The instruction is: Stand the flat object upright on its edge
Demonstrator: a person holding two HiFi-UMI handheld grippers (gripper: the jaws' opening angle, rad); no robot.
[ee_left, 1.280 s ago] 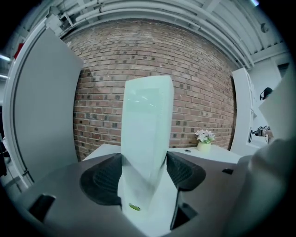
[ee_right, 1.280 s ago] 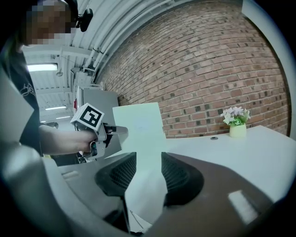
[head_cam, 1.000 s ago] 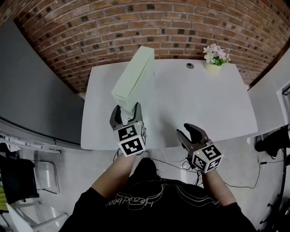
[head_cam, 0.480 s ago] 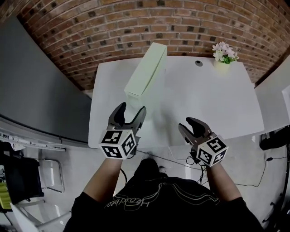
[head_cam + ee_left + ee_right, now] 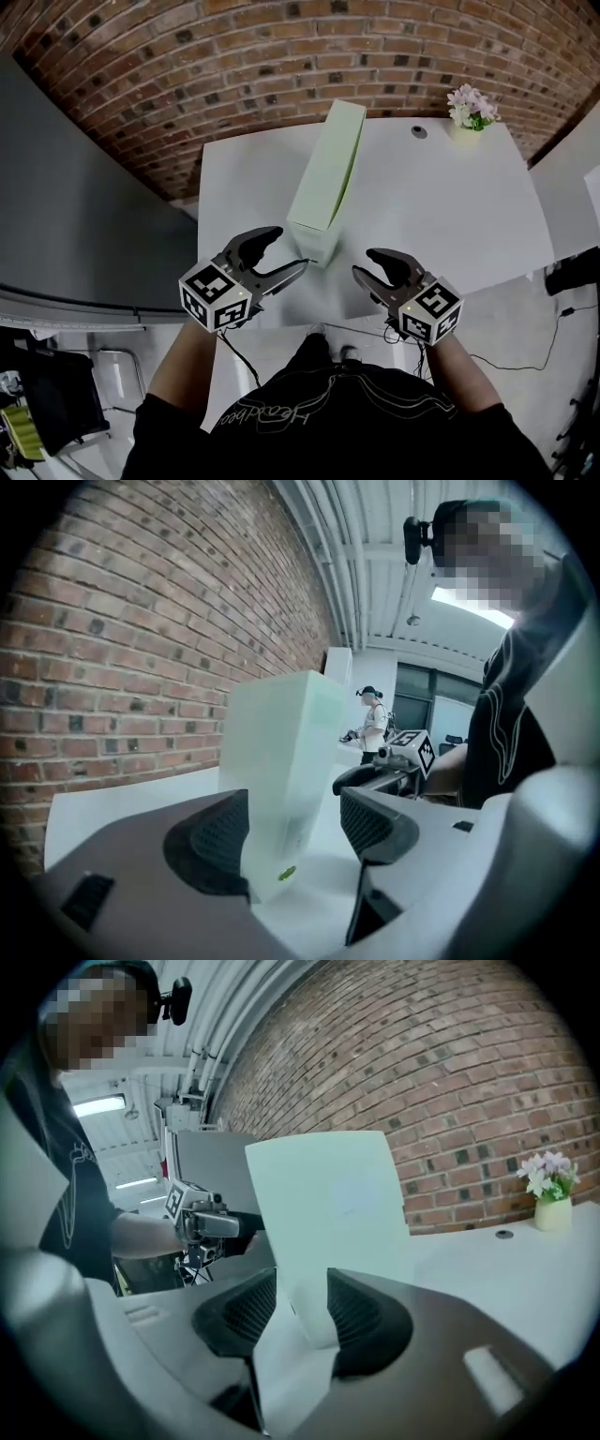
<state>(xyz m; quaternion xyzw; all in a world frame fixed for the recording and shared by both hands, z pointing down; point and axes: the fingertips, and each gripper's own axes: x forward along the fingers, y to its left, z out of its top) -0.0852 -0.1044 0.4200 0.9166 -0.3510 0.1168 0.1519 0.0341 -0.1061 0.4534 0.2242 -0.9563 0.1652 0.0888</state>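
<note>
The flat pale green box stands upright on its long edge on the white table, running from near to far. My left gripper lies just left of the box's near end, turned on its side. Its jaws have just been opening and stand open. In the left gripper view the box's near corner shows in the gap of the left gripper, and the pads do not press on it. My right gripper hangs open and empty just right of that end. The right gripper frames the box in its own view.
A small pot of flowers stands at the table's far right corner, beside a round cable hole. A brick wall runs behind the table and a grey panel to its left. Both grippers hover at the table's front edge.
The box, which leaned between the left jaws, now stands on its edge. The left gripper has rolled onto its side, opened and drawn off. The right gripper has moved left, closer to the box.
</note>
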